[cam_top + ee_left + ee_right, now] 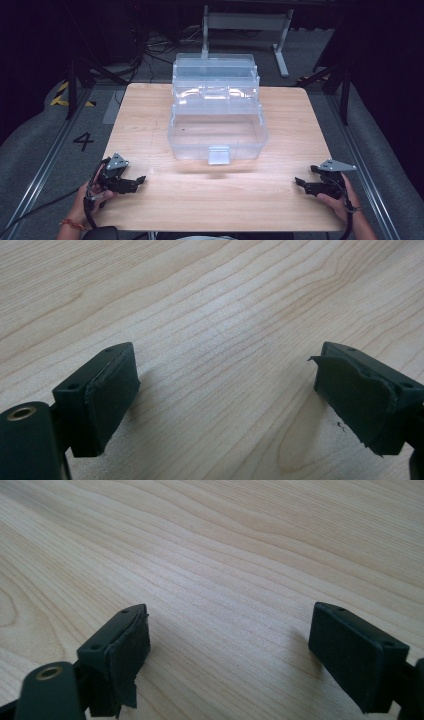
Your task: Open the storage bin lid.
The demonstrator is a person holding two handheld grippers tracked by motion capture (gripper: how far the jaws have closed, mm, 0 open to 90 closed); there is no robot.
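A clear plastic box [216, 131] with its lid tipped up and back stands in the middle of the wooden table [150, 115]; a latch tab hangs at its front. My left gripper [139, 182] rests near the front left of the table, pointing right, held by a hand. In the left gripper view its jaws [225, 390] stand wide apart over bare wood with nothing between them. My right gripper [300, 183] sits at the front right, pointing left. Its jaws [230, 645] are also wide apart over bare wood.
A black cable [30, 210] trails from the left gripper off the table's left side. Beyond the table stand a grey metal frame [245, 22] and dark stands on the floor. A number 4 [83, 141] is marked on the floor at left.
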